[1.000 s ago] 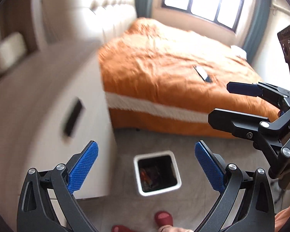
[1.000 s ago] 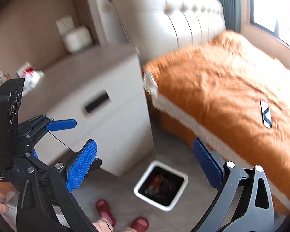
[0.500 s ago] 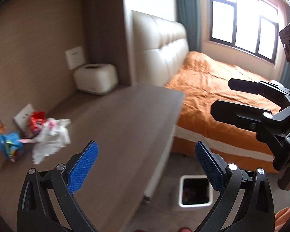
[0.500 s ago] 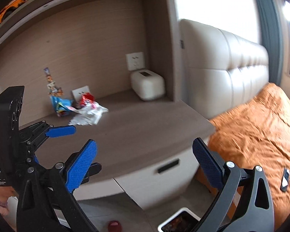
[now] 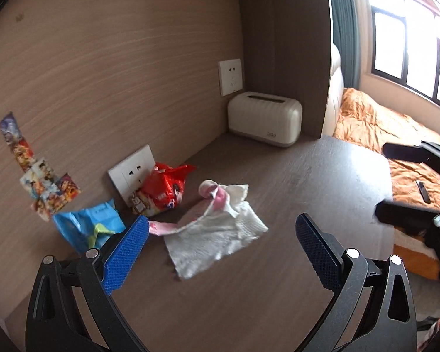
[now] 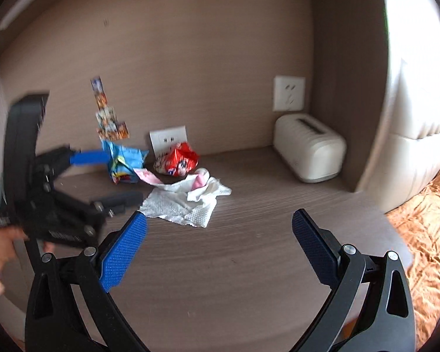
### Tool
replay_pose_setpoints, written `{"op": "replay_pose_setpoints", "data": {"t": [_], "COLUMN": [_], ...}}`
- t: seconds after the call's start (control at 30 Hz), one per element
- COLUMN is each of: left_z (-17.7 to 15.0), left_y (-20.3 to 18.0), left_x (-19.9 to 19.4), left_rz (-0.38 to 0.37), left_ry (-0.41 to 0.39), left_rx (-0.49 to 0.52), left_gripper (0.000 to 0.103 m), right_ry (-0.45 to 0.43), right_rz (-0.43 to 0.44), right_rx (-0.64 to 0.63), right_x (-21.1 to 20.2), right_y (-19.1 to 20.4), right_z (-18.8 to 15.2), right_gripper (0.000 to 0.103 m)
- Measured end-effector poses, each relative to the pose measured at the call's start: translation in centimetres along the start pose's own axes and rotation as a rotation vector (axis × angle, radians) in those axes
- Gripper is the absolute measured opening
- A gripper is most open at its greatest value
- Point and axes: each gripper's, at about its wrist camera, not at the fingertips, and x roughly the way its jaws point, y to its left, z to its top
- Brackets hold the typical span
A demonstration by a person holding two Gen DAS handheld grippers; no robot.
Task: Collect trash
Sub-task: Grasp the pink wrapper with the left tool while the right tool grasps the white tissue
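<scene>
Left wrist view looks down on a brown wood-grain worktop point(image 5: 293, 176) set in an alcove. The left hand-held gripper point(image 5: 221, 249) has its blue-padded fingers spread wide apart with nothing between them. Just beyond the gap between the fingers lies a crumpled white paper towel point(image 5: 217, 237), flat on the worktop, with a smaller white and pink wad point(image 5: 220, 195) resting on its far edge. A pink paper strip point(image 5: 161, 227) runs from the towel toward the left fingertip. Further back, against the rear wall, a red snack wrapper point(image 5: 164, 189) leans on a wall socket point(image 5: 130, 173), and a blue wrapper point(image 5: 88, 228) sits to its left near the back edge, just beyond the left finger. None of the trash touches the gripper.

A cream tissue box point(image 5: 265, 118) stands in the rear right corner of the worktop, below a second socket point(image 5: 231, 77). Colourful stickers point(image 5: 38, 182) are stuck on the rear wall. Off the worktop's right edge is a bed with an orange cover point(image 5: 402, 135).

Right wrist view shows the right hand-held gripper point(image 6: 218, 249) also spread wide and empty, above the front part of the worktop point(image 6: 264, 205). The paper towel point(image 6: 179, 205) lies ahead of its left finger, well short of the tissue box point(image 6: 311, 155). The red wrapper point(image 6: 179, 158) and blue wrapper point(image 6: 123, 161) sit behind the towel. The left hand-held gripper point(image 6: 114, 177) appears blurred at the left, its fingers apart, with the tips close to the blue wrapper and the towel's near left corner.
</scene>
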Motion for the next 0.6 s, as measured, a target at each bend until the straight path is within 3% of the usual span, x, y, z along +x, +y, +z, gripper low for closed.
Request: {"op": "replay_pose_setpoints", "data": {"t": [0.1,0.27,0.4,0.47,0.6], "left_z": [0.3,0.0,-0.2,0.0,0.0], "left_y": [1.1,2.5,2.9,3.3,3.8], "left_x": [2.0,5.3,7.8,9.3,11.7], "left_rz": [-0.006,-0.114,-0.167,-0.181,-0.208], "left_ry": [0.014,0.071,0.111,0.141,0.191], "left_rx": [0.062,0.139,0.189,0.188,0.200], "left_gripper": [0.097,0.084,0.080,0.069,0.056], "right_ry": [0.062,0.142,0.205,0.230,0.284], "right_rz": [0.008,0.028,0.028,0.029,0.066], "right_rx": [-0.025,-0.083,-0.116,-0.113,-0.133], "right_x": [3.9,9.4,13.0,14.7,17.6], "right_y": [0.8,2.1,2.3,2.0,2.1], "right_z": [-0.1,-0.1,0.1,0.3,0.6], "right_gripper": [0.099,0.099,0.099,0.099,0.099]}}
